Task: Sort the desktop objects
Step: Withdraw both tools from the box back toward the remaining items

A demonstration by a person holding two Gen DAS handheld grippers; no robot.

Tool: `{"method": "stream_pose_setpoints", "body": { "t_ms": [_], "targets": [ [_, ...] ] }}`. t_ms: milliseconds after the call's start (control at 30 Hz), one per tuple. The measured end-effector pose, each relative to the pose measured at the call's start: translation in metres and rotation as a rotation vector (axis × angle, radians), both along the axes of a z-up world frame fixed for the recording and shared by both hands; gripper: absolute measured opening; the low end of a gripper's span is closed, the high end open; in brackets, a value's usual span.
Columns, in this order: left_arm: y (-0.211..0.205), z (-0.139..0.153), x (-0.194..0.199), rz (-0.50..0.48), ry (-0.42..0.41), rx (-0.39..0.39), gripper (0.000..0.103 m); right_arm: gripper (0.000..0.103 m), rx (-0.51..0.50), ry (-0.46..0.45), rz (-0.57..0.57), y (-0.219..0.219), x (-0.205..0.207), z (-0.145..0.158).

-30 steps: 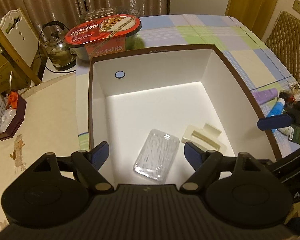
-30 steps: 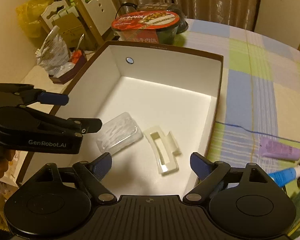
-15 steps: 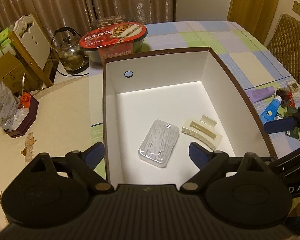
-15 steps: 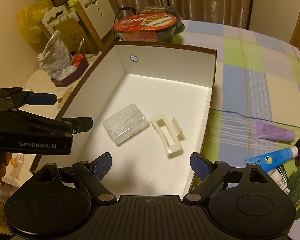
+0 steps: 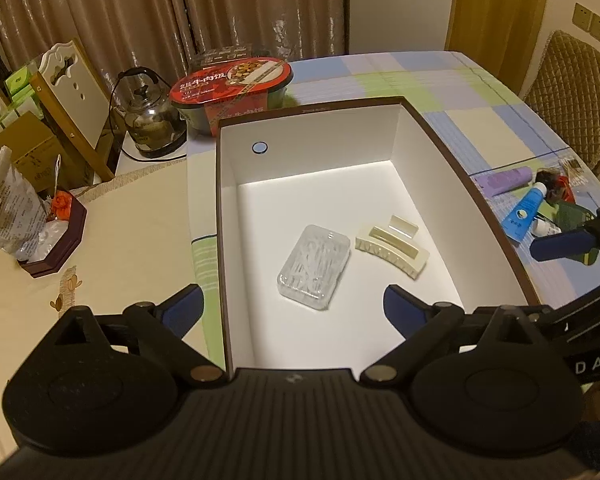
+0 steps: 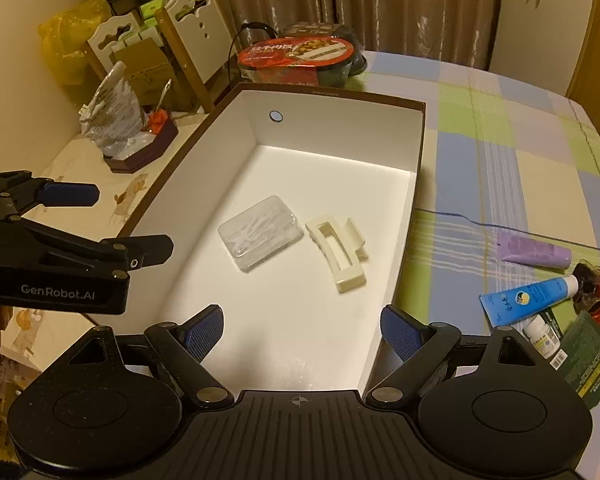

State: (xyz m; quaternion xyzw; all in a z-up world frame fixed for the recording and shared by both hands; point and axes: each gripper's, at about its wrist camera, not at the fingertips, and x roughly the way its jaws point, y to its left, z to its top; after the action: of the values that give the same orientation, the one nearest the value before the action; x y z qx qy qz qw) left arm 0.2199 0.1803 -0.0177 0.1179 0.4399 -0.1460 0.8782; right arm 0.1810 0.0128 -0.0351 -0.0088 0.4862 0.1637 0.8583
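Hovering wide open and empty above the box [image 6: 416,168], left gripper [image 5: 292,306] and right gripper [image 6: 302,328], with case [image 6: 260,232] and clip [image 6: 338,254] stowed inside, tubes [image 6: 528,298] unsorted at 3 o'clock, presumably next.

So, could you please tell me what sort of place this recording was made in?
Most likely a home dining room. A table with a checked tablecloth has a cushioned chair beside it, a glass kettle and an instant rice bowl stand near the box, and curtains hang behind.
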Motion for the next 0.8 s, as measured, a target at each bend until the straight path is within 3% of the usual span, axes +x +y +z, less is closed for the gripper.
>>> {"method": "stream_pose_setpoints", "body": {
  "t_ms": [800],
  "targets": [
    [-0.001, -0.006, -0.058, -0.054, 0.033, -0.011, 0.098, 0.088, -0.020, 0.014, 0.002, -0.008, -0.056, 0.000]
  ]
}}
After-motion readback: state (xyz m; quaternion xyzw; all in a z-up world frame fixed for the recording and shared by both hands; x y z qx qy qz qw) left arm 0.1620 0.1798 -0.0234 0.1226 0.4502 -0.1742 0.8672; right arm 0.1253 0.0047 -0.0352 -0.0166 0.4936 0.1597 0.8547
